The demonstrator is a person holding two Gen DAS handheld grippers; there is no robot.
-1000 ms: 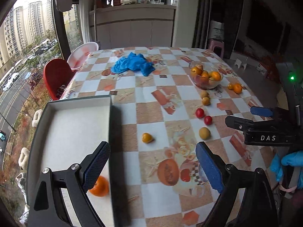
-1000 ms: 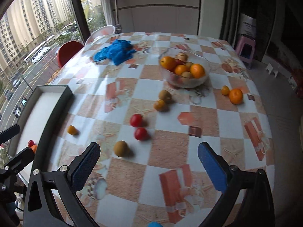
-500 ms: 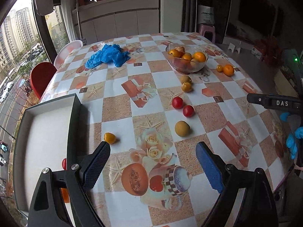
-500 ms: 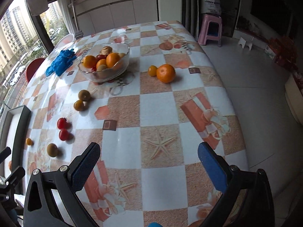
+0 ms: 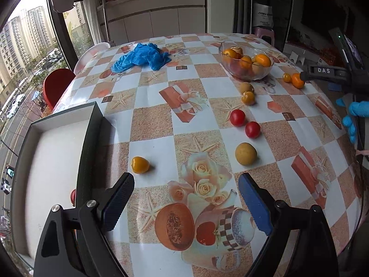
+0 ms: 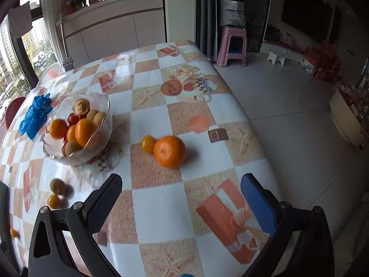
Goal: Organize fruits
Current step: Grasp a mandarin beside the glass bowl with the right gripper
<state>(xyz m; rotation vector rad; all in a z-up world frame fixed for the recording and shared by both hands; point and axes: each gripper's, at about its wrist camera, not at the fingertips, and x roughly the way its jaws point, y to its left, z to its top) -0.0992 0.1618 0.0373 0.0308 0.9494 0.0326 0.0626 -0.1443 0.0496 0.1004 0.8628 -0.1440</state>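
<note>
My left gripper (image 5: 185, 184) hangs open over the tablecloth, nothing between its fingers. Just ahead lie a small yellow fruit (image 5: 139, 165), a tan round fruit (image 5: 245, 153) and two red tomatoes (image 5: 237, 117) (image 5: 252, 129). The white tray with a dark rim (image 5: 88, 133) lies to its left, a red fruit (image 5: 73, 196) peeping from behind the rim. My right gripper (image 6: 181, 190) is open and empty, short of an orange (image 6: 170, 151) and a small yellow fruit (image 6: 148, 143). The glass bowl (image 6: 105, 124) of fruit stands left of them.
A blue crumpled glove (image 5: 143, 56) lies at the table's far side. Two brownish fruits (image 5: 247, 93) sit near the bowl. The table edge (image 6: 253, 124) drops to the tiled floor on the right, with a pink stool (image 6: 231, 46) beyond. A blue-gloved hand (image 5: 355, 115) holds the right gripper.
My left gripper has swung right, off the tray and lower over the tablecloth. The right one has turned right, from the tomatoes to the orange near the table edge.
</note>
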